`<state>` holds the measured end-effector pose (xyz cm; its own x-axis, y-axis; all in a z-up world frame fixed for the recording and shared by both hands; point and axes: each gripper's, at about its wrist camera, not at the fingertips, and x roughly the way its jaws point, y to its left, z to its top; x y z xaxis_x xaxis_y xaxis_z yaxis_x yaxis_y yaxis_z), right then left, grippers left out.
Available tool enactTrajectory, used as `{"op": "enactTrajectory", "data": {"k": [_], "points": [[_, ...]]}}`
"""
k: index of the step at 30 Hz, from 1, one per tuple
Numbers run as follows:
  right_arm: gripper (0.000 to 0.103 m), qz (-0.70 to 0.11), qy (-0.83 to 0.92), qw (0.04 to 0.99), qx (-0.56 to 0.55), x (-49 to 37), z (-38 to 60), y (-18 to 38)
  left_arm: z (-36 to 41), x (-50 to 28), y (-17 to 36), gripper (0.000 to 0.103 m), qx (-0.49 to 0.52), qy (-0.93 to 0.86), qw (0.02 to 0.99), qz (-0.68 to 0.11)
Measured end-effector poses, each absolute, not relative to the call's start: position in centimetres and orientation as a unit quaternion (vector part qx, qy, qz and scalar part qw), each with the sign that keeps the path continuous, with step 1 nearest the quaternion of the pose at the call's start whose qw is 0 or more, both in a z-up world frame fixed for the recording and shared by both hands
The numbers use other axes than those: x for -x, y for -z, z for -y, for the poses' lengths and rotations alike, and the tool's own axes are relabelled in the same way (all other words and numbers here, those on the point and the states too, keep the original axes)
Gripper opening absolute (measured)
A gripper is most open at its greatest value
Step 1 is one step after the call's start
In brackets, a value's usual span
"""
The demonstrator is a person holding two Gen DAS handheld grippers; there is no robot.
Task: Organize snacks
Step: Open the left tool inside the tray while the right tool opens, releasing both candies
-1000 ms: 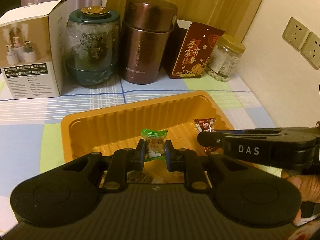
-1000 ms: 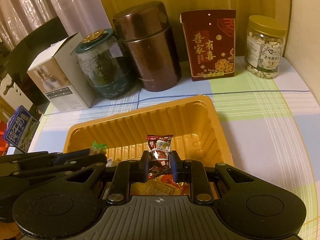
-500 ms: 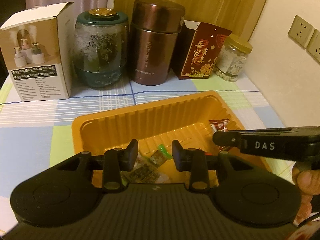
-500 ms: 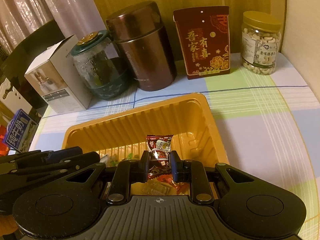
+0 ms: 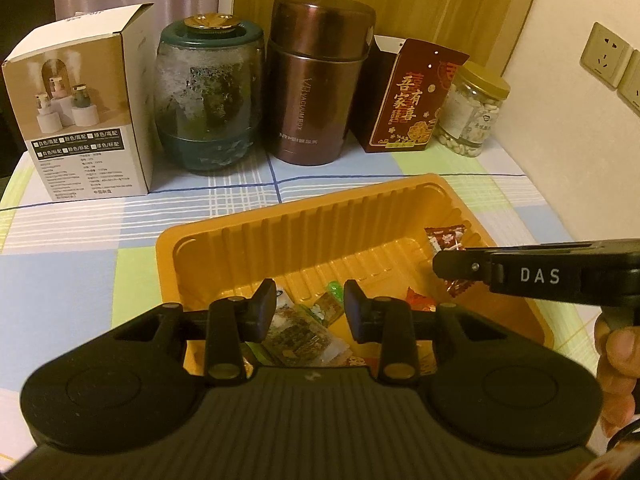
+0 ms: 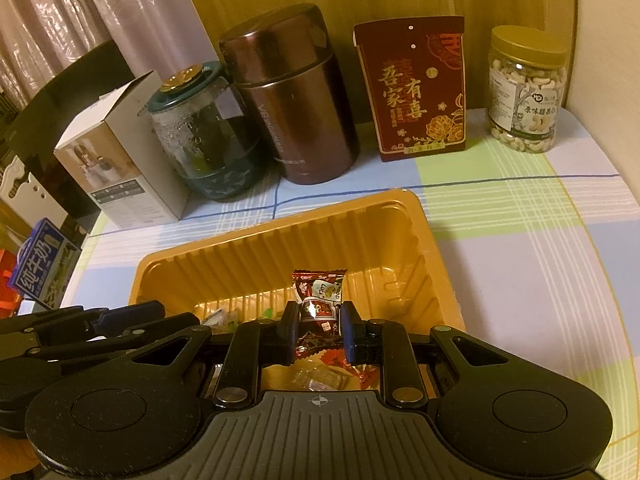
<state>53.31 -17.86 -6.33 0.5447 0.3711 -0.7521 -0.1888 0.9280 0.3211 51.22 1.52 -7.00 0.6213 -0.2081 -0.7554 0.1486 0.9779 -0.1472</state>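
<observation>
Red foil-wrapped candy stands upright toward twelve o'clock, pinched by right tongs; left tongs, now spread, dropped green-wrapped candy into ribbed orange plastic tray.

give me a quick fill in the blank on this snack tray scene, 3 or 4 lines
1. The right gripper is shut on a ____ candy.
2. The left gripper has its jaws ____, with nothing between them.
3. The loose snacks lie in the ____ tray.
4. The nut jar has a ____ lid.

Missing words: red; open; orange; gold
</observation>
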Motion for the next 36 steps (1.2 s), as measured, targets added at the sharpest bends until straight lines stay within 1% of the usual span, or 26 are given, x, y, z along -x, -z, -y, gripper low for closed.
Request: {"op": "enactTrajectory", "data": {"k": [13,14,15,17,32,34,36], "points": [[0.023,-0.441,-0.174,0.873,-0.115,-53.4,17.9,6.0,-1.7,-51.1,6.9,0.032,0.037,0.097,0.900,-0.424],[0.027,-0.442,-0.171,0.873,-0.119,-53.4,17.9,5.9,-1.7,-51.0,6.9,0.032,0.037,0.097,0.900,-0.424],[0.041,-0.441,-0.168,0.874,-0.121,-53.4,18.0,5.9,-1.7,-51.0,6.9,0.032,0.036,0.096,0.900,-0.424],[0.061,-0.435,-0.164,0.877,-0.123,-53.3,18.1,5.8,-1.8,-50.9,6.9,0.032,0.035,0.096,0.900,-0.424],[0.061,-0.438,-0.154,0.877,-0.120,-52.8,19.1,5.7,-1.8,-50.3,6.6,0.035,0.024,0.087,0.900,-0.427],[0.063,-0.439,-0.154,0.877,-0.120,-52.7,19.2,5.7,-1.8,-50.2,6.5,0.040,0.021,0.082,0.900,-0.427],[0.080,-0.440,-0.153,0.876,-0.123,-52.6,19.4,5.6,-1.9,-50.1,6.3,0.057,0.019,0.075,0.902,-0.426]]}}
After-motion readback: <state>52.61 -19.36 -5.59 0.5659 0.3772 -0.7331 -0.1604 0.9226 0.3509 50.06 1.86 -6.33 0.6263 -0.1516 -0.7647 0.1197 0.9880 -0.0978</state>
